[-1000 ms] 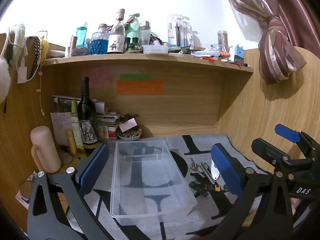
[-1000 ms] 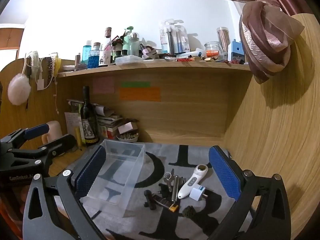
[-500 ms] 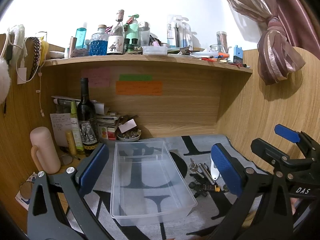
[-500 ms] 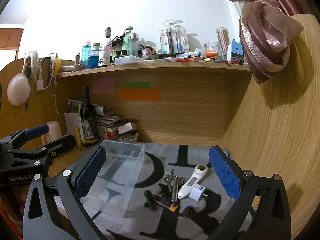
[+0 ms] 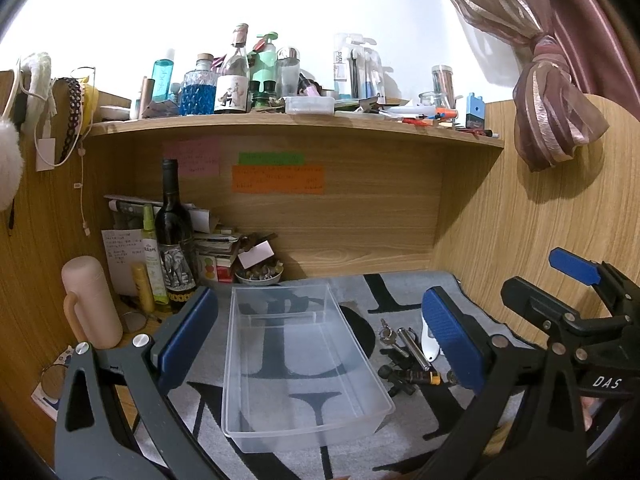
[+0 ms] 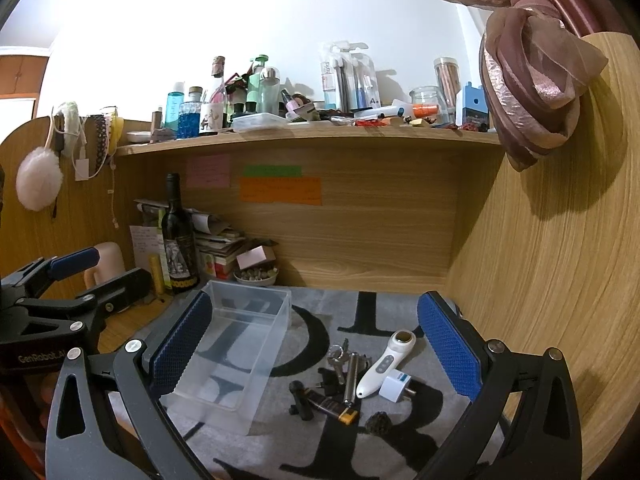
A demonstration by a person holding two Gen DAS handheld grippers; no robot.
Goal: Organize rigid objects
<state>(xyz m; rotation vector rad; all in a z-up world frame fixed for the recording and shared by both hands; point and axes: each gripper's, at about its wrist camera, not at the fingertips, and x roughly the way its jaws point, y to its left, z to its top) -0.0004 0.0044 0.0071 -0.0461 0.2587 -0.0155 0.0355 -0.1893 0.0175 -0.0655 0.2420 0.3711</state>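
Clear rectangular plastic bin (image 5: 304, 360), smooth-walled and empty, on a grey fabric mat (image 6: 400, 440) printed with black letters. Just right of it, a cluster of rigid items: white handheld device (image 6: 386, 364), white plug adapter (image 6: 394, 387), metal keys (image 6: 338, 356), steel cylinder (image 6: 351, 376). Left gripper (image 5: 320, 338) and right gripper (image 6: 316, 350), each with ribbed blue pads, spread wide, holding nothing, above the mat.

White lettering "DAS" marks the right gripper (image 5: 572, 276); "GenRobot.AI" runs along the left gripper (image 6: 100, 280). "A+" shows on a blister pack (image 6: 366, 80) on the shelf; sticky notes (image 6: 280, 190) stay illegible.
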